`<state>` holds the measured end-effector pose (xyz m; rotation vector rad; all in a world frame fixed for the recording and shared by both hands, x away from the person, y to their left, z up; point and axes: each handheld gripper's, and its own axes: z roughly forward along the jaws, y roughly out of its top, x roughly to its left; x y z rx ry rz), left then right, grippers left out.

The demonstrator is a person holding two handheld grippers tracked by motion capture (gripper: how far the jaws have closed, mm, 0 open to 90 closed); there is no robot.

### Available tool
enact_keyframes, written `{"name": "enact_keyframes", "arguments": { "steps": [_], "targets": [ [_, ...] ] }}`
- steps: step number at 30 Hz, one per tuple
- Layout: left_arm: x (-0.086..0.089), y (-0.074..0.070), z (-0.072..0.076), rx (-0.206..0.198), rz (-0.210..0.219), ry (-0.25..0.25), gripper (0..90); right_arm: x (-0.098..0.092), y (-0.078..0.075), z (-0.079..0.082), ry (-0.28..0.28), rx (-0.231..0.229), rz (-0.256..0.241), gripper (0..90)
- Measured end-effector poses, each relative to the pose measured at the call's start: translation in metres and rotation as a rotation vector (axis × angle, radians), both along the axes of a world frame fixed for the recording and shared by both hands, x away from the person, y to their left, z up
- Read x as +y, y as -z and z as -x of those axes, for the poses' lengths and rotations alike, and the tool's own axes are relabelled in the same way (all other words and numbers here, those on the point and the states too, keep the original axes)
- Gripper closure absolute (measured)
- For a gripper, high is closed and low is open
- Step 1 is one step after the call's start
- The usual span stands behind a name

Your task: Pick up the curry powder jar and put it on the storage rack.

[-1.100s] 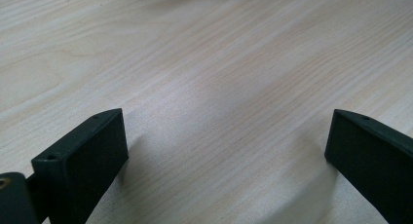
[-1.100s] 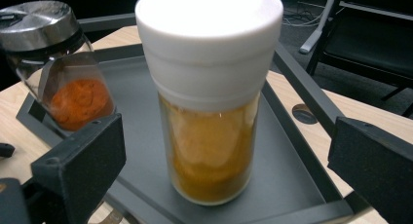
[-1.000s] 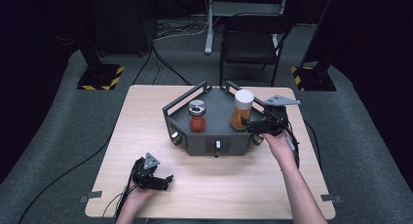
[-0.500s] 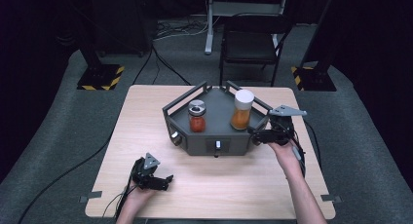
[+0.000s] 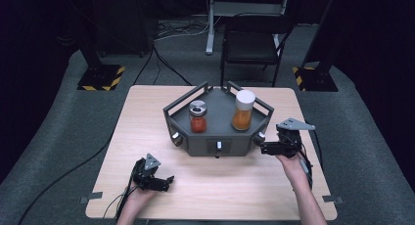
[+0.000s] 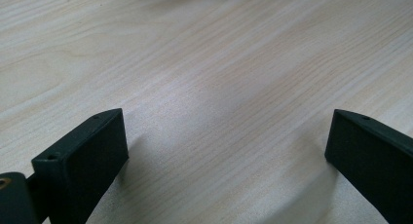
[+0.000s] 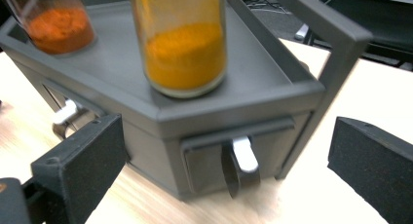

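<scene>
A dark grey hexagonal stand (image 5: 205,143) sits mid-table with small drawers in its sides. On its top stand a short jar of red-orange powder with a metal lid (image 5: 197,116) and a taller jar of orange powder with a white lid (image 5: 243,110). My right gripper (image 5: 264,147) is open at the stand's right front corner, its jaws on either side of a drawer with a white-tipped handle (image 7: 242,158). The tall jar (image 7: 181,41) and the red jar (image 7: 58,22) rise behind that drawer. My left gripper (image 5: 165,182) rests open over bare wood (image 6: 219,87) near the front left.
The light wooden table (image 5: 147,112) has free room left and in front of the stand. A black chair (image 5: 254,44) stands beyond the far edge. Cables (image 5: 161,63) run across the grey floor. Two post bases with yellow-black stripes (image 5: 100,78) flank the back.
My right gripper has drawn back from beside the tall jar and dropped lower, toward the stand's right front corner. The left gripper has stayed in place.
</scene>
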<state>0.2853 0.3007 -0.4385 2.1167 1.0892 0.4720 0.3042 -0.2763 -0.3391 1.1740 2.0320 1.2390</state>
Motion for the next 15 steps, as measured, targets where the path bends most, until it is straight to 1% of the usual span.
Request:
{"name": "enact_keyframes", "arguments": {
  "steps": [4,7,12,15],
  "targets": [
    [0.000,0.000,0.000,0.000,0.000,0.000,1.6,-0.006,0.009,0.005,0.010,0.010,-0.005,0.0],
    [0.000,0.000,0.000,0.000,0.000,0.000,1.6,-0.012,0.016,0.010,0.016,0.015,-0.019,0.0],
    [0.000,0.000,0.000,0.000,0.000,0.000,1.6,-0.018,0.029,0.015,0.026,0.030,-0.023,0.0],
    [0.000,0.000,0.000,0.000,0.000,-0.001,1.6,-0.020,0.036,0.019,0.033,0.037,-0.013,0.0]
  ]
}}
